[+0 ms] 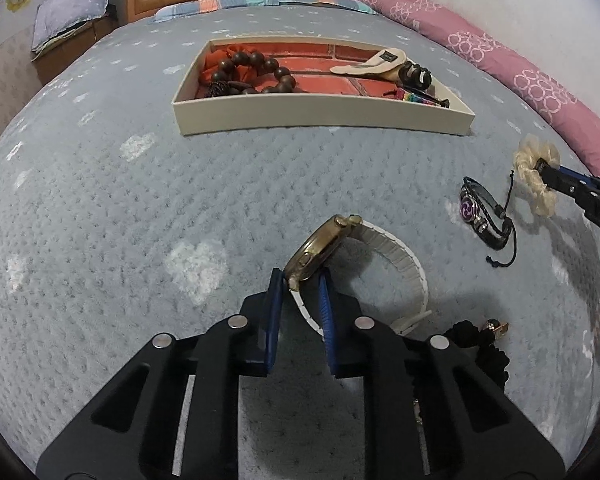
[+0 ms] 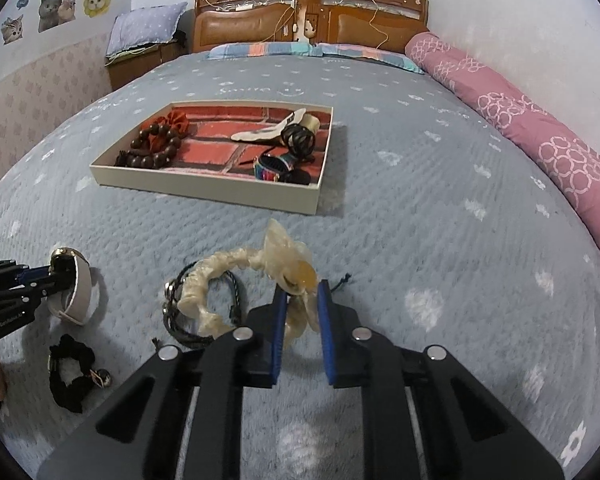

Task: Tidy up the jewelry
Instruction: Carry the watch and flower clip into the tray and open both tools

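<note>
My left gripper (image 1: 303, 280) is shut on a gold watch (image 1: 314, 252) with a white band, lifted slightly off the bed; it also shows in the right wrist view (image 2: 70, 280). My right gripper (image 2: 302, 294) is shut on a cream scrunchie (image 2: 236, 280), held above the blanket; it also shows in the left wrist view (image 1: 536, 176). A white tray (image 1: 320, 114) with a brick-print floor lies ahead and holds a wooden bead bracelet (image 1: 252, 72), an orange scrunchie, a black clip and a colourful band. It also shows in the right wrist view (image 2: 204, 190).
A black cord bracelet with a purple charm (image 1: 484, 216) lies on the blue-grey blanket, partly under the scrunchie in the right wrist view (image 2: 204, 312). A black scrunchie (image 2: 72, 376) lies near the front. A pink bolster (image 2: 540, 136) runs along the right; headboard and pillows at the back.
</note>
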Demonstrator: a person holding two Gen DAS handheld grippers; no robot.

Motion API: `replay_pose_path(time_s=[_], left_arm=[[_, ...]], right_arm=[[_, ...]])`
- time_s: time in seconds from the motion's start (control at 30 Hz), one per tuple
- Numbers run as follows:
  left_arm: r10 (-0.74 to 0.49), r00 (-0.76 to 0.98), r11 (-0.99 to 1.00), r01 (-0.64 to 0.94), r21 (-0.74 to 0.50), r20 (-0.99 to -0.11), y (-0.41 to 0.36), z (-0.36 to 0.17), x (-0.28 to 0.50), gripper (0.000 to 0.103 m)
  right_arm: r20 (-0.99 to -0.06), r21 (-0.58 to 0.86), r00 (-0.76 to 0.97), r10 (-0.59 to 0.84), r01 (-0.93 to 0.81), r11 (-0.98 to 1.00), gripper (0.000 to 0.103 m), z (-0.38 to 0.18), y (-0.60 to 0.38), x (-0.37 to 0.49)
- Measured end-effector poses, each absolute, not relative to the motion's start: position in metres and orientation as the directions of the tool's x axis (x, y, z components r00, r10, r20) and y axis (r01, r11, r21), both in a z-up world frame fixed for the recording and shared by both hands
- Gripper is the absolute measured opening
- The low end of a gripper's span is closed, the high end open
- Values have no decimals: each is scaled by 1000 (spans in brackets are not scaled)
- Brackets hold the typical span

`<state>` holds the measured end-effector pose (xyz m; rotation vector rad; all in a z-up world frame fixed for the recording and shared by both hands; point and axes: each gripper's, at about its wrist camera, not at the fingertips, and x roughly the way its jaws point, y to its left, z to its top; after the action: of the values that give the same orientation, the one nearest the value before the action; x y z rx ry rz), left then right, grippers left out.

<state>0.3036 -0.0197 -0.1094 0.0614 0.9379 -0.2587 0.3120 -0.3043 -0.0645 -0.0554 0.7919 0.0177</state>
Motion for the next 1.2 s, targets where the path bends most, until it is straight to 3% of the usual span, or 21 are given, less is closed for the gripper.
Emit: replay_pose_path(time_s=[0.33,0.7,1.2], left_arm=[[-147,625,979,201,-25,-767,2,-73,329,15],[-85,705,991,133,13,-704,11,-22,412,15],[-18,679,995,85,55,-734,-9,-73,509,15]], right_arm=[[-685,-58,728,-24,-22,998,16,-43,-300,331],[-647,-98,760,-61,-4,995,16,-12,-288,401],[-713,-122,695,-95,10,992,16,-67,-260,485]])
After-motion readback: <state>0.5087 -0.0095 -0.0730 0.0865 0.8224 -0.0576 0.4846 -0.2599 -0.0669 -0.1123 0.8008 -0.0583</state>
